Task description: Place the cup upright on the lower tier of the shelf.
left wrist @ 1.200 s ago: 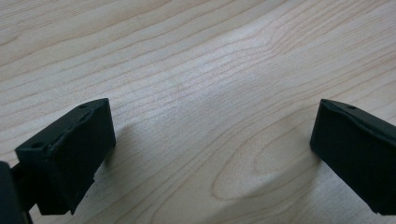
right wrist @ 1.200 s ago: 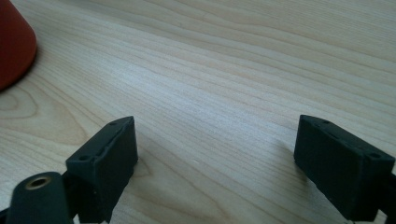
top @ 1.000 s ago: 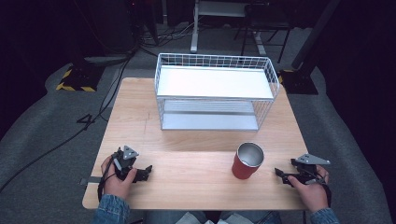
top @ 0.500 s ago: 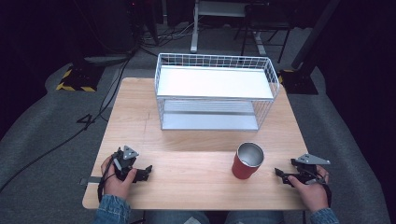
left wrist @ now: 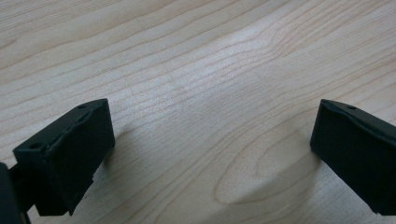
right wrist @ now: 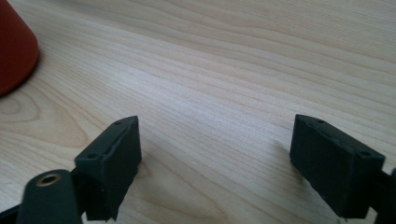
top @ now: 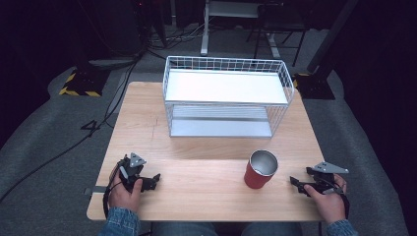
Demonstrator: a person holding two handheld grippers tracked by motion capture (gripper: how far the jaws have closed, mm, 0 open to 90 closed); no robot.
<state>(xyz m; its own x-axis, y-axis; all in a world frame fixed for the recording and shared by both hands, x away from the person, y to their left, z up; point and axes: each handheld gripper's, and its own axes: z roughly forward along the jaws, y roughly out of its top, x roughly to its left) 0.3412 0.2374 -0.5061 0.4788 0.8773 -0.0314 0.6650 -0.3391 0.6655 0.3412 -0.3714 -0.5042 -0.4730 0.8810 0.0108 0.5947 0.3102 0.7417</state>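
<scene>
Nothing on the tabletop [top: 196, 147] has shifted since a second ago; my right jaws have just been closing a little, with nothing between them.

From the high view, my left gripper [top: 156, 178] rests by the near left corner and my right gripper [top: 293, 181] by the near right corner. The red cup [top: 260, 169] stands upright near the right gripper. A white wire rack [top: 226, 96] sits at the far edge. Grey carpet [top: 49, 147] and cables [top: 115, 93] surround the table.

My left gripper view shows the jaws wide apart over bare pale wood.

My right gripper view shows the jaws apart too, with the cup's red side at the upper left.
</scene>
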